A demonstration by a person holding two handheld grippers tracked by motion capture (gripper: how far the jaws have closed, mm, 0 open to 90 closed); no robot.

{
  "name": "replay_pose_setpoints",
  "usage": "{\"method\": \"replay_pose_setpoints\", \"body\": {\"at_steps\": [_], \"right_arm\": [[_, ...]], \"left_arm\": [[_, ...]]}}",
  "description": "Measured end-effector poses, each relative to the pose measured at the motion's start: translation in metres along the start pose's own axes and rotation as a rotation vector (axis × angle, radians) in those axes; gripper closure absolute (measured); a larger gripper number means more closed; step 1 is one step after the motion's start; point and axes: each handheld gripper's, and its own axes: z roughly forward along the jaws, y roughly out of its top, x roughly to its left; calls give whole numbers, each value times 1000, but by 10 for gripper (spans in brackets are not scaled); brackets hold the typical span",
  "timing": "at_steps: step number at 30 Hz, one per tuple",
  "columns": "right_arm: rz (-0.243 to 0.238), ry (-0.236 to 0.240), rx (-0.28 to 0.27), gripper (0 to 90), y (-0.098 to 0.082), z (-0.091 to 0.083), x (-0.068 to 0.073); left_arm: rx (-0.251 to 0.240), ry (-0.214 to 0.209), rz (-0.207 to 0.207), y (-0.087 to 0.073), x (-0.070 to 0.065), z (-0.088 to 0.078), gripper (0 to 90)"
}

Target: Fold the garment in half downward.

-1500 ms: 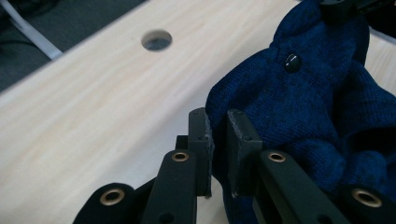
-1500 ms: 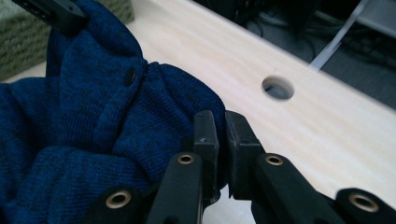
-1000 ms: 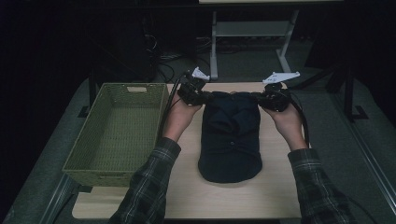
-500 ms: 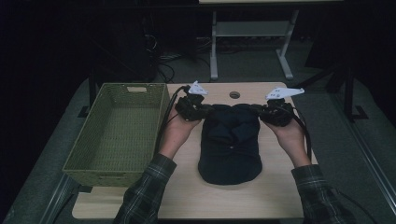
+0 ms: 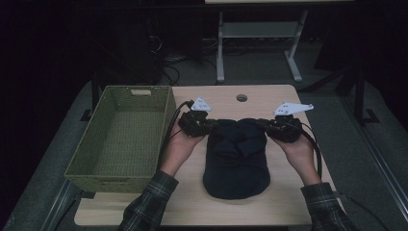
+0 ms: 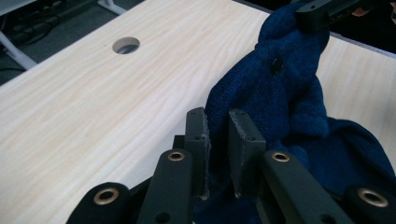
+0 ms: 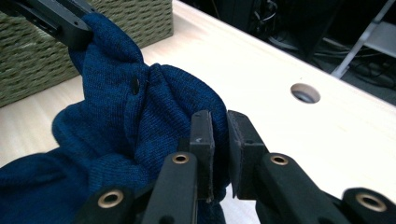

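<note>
The dark blue knitted garment [image 5: 235, 159] lies on the wooden table [image 5: 269, 207], just right of the green woven basket [image 5: 120, 134] and apart from it. Its far edge is bunched between the two grippers; its near end lies flat on the table toward the person.

The left gripper [image 5: 208, 126], between the basket and the garment, has its jaws nearly closed, and a fold of the knit is pinched between the pads, as the left gripper view [image 6: 217, 140] shows. The right gripper [image 5: 263, 124], on the garment's side away from the basket, is likewise almost closed on a fold of the same cloth, seen in the right gripper view [image 7: 219, 140]. In both views a narrow gap remains between the pads, occupied by cloth.

A small dark button [image 6: 277, 66] sits on the raised fold, between the two grips.

The round hole [image 5: 242, 98] in the table lies beyond the garment, well right of the basket.

Limits of observation: the high view is dim and the garment's folds read as one dark mass, so what kind of garment it is cannot be told. The jaw tips merge with the cloth there. The basket's interior is in shadow. The person's plaid sleeves [image 5: 149, 202] are cut off at the bottom edge.
</note>
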Motion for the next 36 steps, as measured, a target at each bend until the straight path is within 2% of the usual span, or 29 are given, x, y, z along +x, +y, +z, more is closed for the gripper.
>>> {"method": "replay_pose_setpoints", "body": {"at_steps": [3,7,20,36], "right_arm": [[1,9,-2,803,-5,-2,4],[5,23,-1,800,-11,-5,9],[35,84,8,774,-33,-12,19],[23,137,46,748,-57,-20,34]], "left_arm": [[3,-10,-1,-3,-2,-1,782],[5,-40,-25,-12,-6,-2,779],[24,-95,-35,-29,-15,-1,767],[50,-169,-67,-52,-29,-3,752]]}}
